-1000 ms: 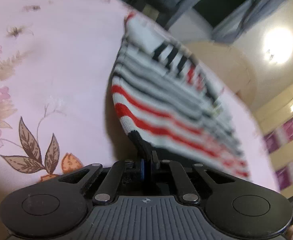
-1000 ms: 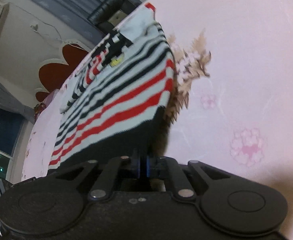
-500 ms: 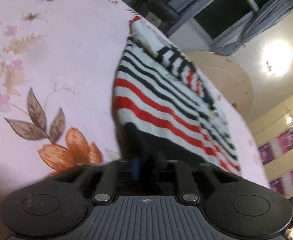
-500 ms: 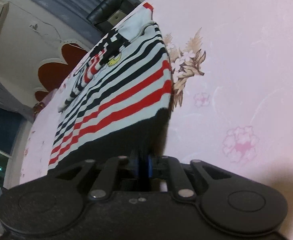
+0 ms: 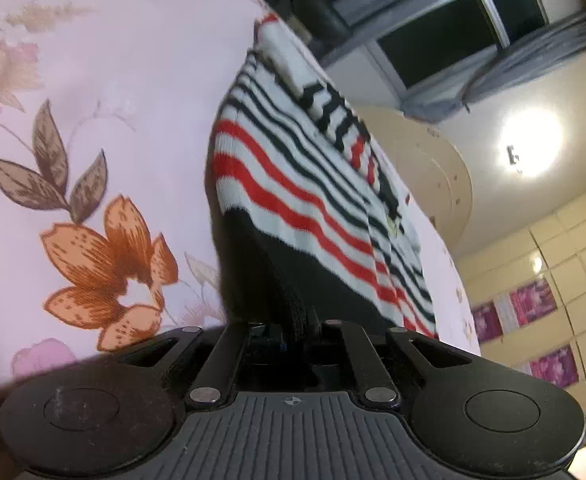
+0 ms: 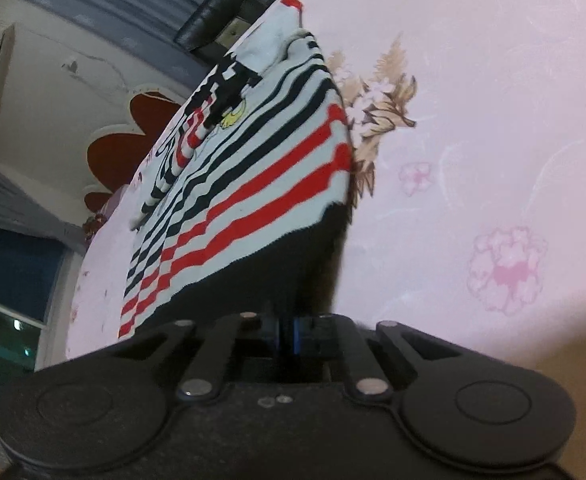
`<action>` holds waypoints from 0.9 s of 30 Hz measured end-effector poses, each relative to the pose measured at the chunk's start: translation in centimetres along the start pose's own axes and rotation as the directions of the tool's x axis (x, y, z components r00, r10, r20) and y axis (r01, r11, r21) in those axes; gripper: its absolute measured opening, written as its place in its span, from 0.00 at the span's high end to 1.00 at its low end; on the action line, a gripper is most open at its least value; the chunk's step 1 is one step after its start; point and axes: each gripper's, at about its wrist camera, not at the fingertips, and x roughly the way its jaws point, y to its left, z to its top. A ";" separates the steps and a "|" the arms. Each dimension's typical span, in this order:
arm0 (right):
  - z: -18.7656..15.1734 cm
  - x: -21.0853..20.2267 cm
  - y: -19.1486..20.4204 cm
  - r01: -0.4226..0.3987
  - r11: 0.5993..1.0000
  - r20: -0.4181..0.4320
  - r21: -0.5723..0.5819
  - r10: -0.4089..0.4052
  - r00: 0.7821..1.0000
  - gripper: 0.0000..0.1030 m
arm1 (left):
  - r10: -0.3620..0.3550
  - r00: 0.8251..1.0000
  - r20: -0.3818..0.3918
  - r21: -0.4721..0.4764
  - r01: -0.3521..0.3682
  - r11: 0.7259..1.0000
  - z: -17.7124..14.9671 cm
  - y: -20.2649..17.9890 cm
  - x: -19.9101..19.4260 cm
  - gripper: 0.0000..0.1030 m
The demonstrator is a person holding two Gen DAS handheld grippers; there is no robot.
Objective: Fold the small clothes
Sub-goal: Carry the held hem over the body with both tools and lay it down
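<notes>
**Both grippers pinching the sweater's black hem**

The left gripper (image 5: 289,330) is closing tight on the black hem of the striped sweater (image 5: 293,192), fabric bunching between its jaws. The right gripper (image 6: 287,334) is closing on the same hem. The sweater is lying spread across the pink floral sheet (image 5: 93,80), stretching away from both grippers.

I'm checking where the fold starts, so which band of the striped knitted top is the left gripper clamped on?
The solid black hem band, not the red, white or thin black stripes beyond it, runs into the left gripper.
</notes>
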 end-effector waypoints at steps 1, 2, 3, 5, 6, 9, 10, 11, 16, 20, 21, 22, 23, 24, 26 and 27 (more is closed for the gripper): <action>0.0 -0.4 0.3 0.000 1.000 0.008 -0.019 0.000 1.000 0.94 | -0.008 1.000 0.027 -0.004 0.008 1.000 0.0 -0.1 -0.6 0.94; 0.0 -1.0 0.8 -0.019 0.999 0.027 -0.044 0.020 0.999 0.94 | -0.027 0.998 0.056 -0.009 0.028 1.000 0.2 -0.1 -1.2 0.94; 0.0 -1.7 1.2 -0.041 0.997 0.049 -0.062 0.044 0.998 0.94 | -0.036 0.997 0.073 -0.012 0.037 0.999 0.4 -0.1 -1.5 0.94; 0.3 -2.2 2.0 -0.025 0.993 0.064 -0.118 0.033 0.997 0.94 | -0.009 0.998 0.066 -0.001 0.009 1.000 1.3 0.0 -1.0 0.94; 0.6 -1.9 2.2 0.009 0.990 0.058 -0.139 -0.001 0.998 0.94 | -0.011 0.997 0.077 -0.009 0.012 1.000 2.1 -0.1 -0.9 0.94; 3.0 -1.8 3.6 -0.009 0.989 0.098 -0.145 0.024 0.995 0.94 | -0.065 0.988 0.139 0.002 0.065 0.998 5.0 -1.8 -0.7 0.94; 4.1 -1.9 4.6 -0.018 0.987 0.120 -0.161 0.038 0.992 0.94 | -0.080 0.985 0.152 0.018 0.078 0.997 6.2 -2.7 -0.4 0.94; 5.2 -1.9 5.4 -0.023 0.984 0.137 -0.176 0.048 0.989 0.94 | -0.090 0.982 0.163 0.035 0.086 0.996 7.3 -3.5 0.1 0.94; 13.2 0.2 9.3 -0.016 0.975 0.199 -0.223 0.061 0.978 0.94 | -0.102 0.972 0.211 0.093 0.083 0.992 15.0 -7.8 4.4 0.94; 20.4 4.2 10.5 -0.029 0.979 0.211 -0.204 0.073 0.975 0.94 | -0.055 0.977 0.208 0.125 0.029 0.992 21.3 -9.7 10.0 0.94; 21.9 5.4 10.5 -0.035 0.980 0.205 -0.198 0.076 0.976 0.94 | -0.034 0.978 0.205 0.136 0.006 0.991 22.5 -9.8 11.1 0.94; 23.6 6.9 10.5 -0.036 0.980 0.201 -0.195 0.076 0.977 0.94 | -0.016 0.980 0.200 0.145 -0.014 0.989 23.5 -9.9 12.4 0.94; 25.4 8.7 10.4 -0.033 0.980 0.194 -0.194 0.071 0.978 0.94 | 0.006 0.981 0.194 0.153 -0.037 0.988 24.7 -9.9 14.2 0.94; 26.4 9.9 10.1 -0.031 0.981 0.188 -0.191 0.067 0.980 0.94 | 0.027 0.982 0.189 0.157 -0.058 0.986 25.9 -10.1 15.5 0.94; 28.8 13.1 9.2 -0.031 0.986 0.167 -0.164 0.058 0.984 0.94 | 0.066 0.981 0.181 0.162 -0.096 0.982 27.4 -10.0 17.6 0.94; 29.7 14.4 8.7 -0.028 0.989 0.156 -0.148 0.051 0.986 0.94 | 0.090 0.981 0.172 0.158 -0.117 0.980 28.2 -9.7 18.8 0.94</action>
